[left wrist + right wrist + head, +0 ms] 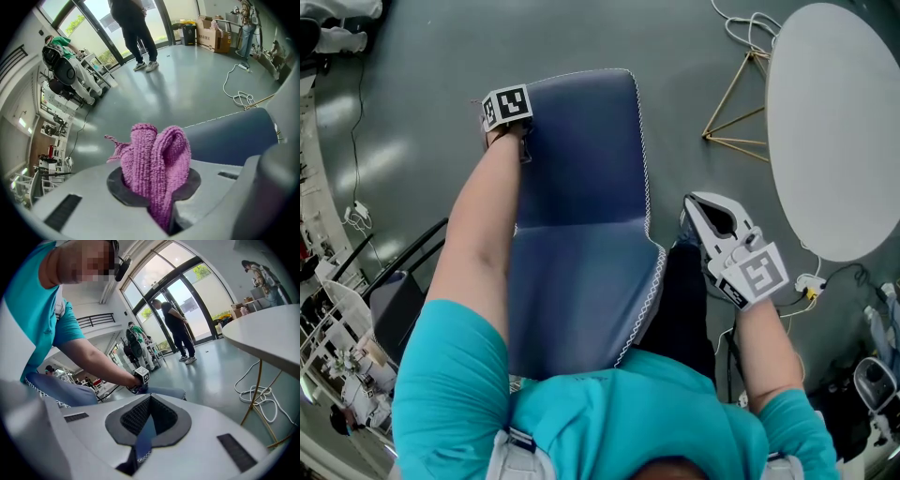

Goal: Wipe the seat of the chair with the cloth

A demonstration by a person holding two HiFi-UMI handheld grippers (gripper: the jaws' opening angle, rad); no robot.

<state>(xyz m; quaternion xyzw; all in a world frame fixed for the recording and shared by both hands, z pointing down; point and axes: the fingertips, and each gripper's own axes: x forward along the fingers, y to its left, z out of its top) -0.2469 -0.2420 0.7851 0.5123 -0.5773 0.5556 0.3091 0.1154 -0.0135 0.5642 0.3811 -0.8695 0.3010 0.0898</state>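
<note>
A blue chair [581, 187] with white stitched edges lies below me. My left gripper [511, 129] is at its far left corner, under its marker cube, jaws hidden in the head view. In the left gripper view this gripper [157, 190] is shut on a bunched pink cloth [154, 157], with the chair's blue surface [229, 138] just beyond on the right. My right gripper [688, 223] is at the chair's right edge. In the right gripper view its jaws [143, 427] are shut on a strip of the blue stitched chair edge [143, 434].
A white oval table [834, 131] on thin gold legs [739, 103] stands to the right, with cables [750, 23] on the grey floor. A black chair [394, 295] and shelving crowd the left. A person [133, 28] stands far off by the glass doors.
</note>
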